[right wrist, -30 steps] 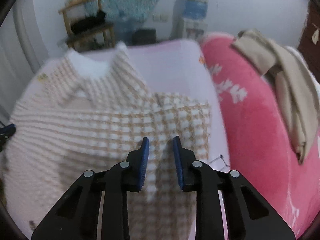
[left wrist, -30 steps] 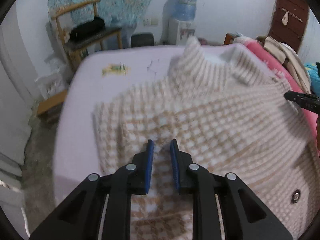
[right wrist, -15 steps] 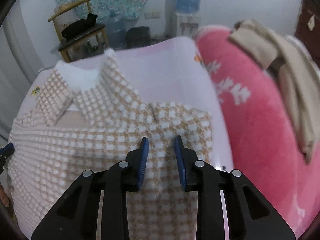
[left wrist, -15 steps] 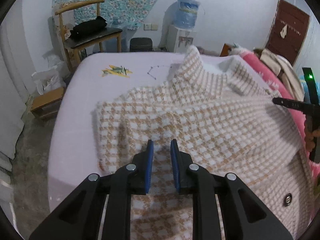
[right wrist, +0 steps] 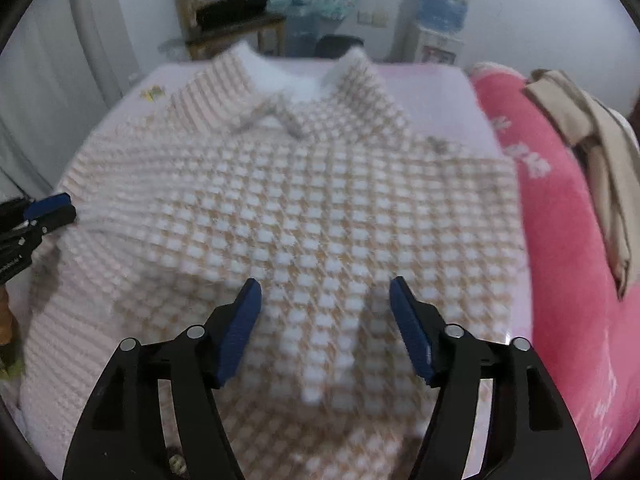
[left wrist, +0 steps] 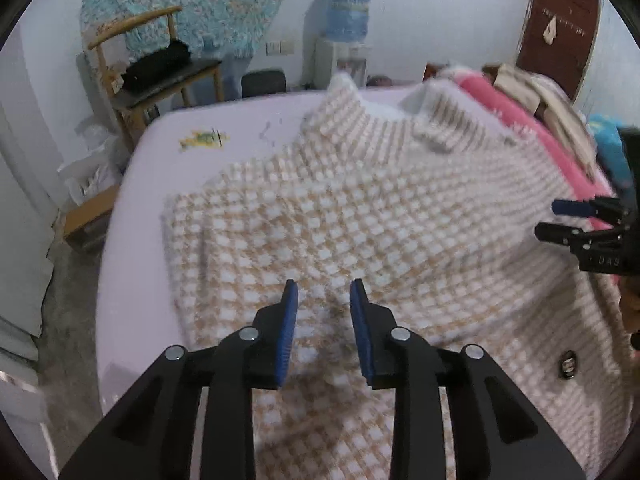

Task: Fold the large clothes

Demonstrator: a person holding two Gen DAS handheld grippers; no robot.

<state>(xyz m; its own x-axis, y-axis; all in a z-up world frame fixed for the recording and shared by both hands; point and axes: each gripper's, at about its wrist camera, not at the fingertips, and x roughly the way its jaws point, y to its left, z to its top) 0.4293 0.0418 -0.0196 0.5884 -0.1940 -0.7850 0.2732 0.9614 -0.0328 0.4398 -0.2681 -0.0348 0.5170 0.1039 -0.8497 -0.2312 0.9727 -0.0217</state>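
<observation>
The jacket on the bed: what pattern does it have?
The jacket has a small beige-and-white check, clearest in the right wrist view.

Lighting: dim, even indoor light with a cool cast; source not visible. Shadows: soft, faint, under the gripper arms. Glare: none. Blur: motion smear across the checked garment (right wrist: 320, 208), heaviest at its collar and left edge in the right wrist view; water dispenser (left wrist: 348, 16) and far wall soft. Distortion: strong fisheye bowing, black vignette at all corners, straight edges curved near the rim.
</observation>
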